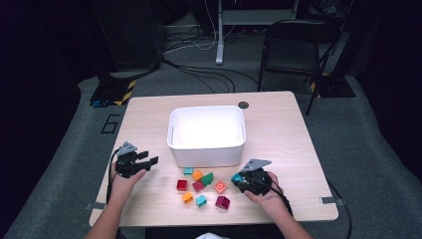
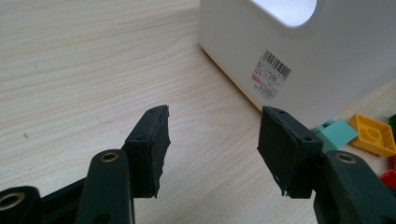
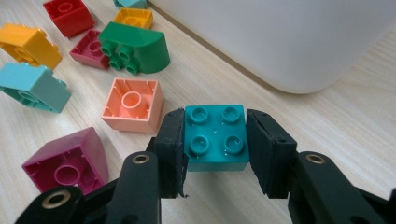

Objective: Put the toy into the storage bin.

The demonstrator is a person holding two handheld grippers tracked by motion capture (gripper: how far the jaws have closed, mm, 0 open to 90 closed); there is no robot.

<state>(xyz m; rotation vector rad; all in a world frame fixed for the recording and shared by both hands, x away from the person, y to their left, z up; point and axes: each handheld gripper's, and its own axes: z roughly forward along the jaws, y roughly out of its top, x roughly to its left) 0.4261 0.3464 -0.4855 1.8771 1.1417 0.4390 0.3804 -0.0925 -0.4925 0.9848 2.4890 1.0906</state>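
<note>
My right gripper (image 1: 238, 179) is shut on a teal four-stud brick (image 3: 215, 137), with a pad pressed to each of its sides, just above the table in front of the white bin (image 1: 206, 149). Left of it lie several loose bricks: a peach one (image 3: 133, 105), a green curved one (image 3: 133, 46), a magenta one (image 3: 65, 161), a light teal one (image 3: 32, 86) and an orange one (image 3: 28, 44). My left gripper (image 1: 147, 160) stands open over bare wood left of the bin, nothing between its fingers (image 2: 149, 140). The bin's side with a barcode label (image 2: 273, 74) is close on its right.
The wooden table (image 1: 278, 134) has bare room on both sides of the bin and behind it. A black round cap (image 1: 243, 105) sits in the tabletop behind the bin. Beyond the table stand a black folding chair (image 1: 293, 45) and floor cables (image 1: 199, 69).
</note>
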